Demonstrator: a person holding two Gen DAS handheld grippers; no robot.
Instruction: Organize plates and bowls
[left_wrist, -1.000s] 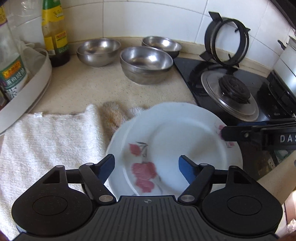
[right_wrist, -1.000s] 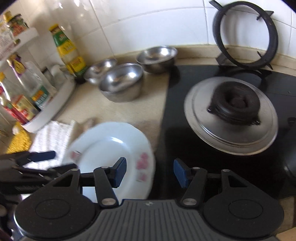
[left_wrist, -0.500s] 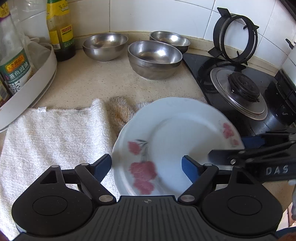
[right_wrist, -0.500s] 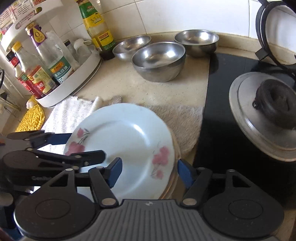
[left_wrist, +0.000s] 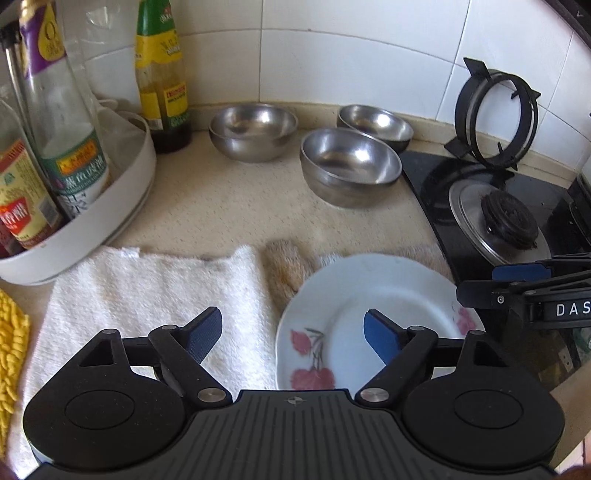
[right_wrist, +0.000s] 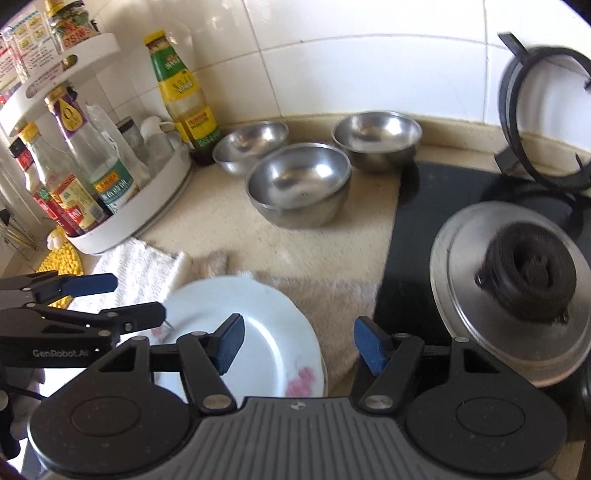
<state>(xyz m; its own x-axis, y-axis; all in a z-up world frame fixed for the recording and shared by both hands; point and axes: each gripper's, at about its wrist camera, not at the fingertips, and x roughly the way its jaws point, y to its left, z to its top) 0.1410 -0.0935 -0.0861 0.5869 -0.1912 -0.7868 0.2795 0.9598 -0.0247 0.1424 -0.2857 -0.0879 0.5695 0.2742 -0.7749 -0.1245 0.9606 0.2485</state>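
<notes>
A: From the left wrist view, the plate (left_wrist: 373, 317) lies flat on the beige cloth (left_wrist: 286, 267), beside the white towel (left_wrist: 147, 295). The left gripper (left_wrist: 293, 334) hovers above its near rim, jaws apart and empty.

B: How will it handle?

A: Glazed ceramic, I'd judge: stiff, slick, chippable. Take it by the rim.

B: And the right wrist view?

A: The right gripper (right_wrist: 297, 345) has its jaws apart too, gripping nothing, over the plate's right edge (right_wrist: 266, 347). Three steel bowls (right_wrist: 299, 184) stand well behind on the counter (right_wrist: 221, 236); they look light, hard and slippery. There may be a second plate beneath the first, but blur hides that.
</notes>
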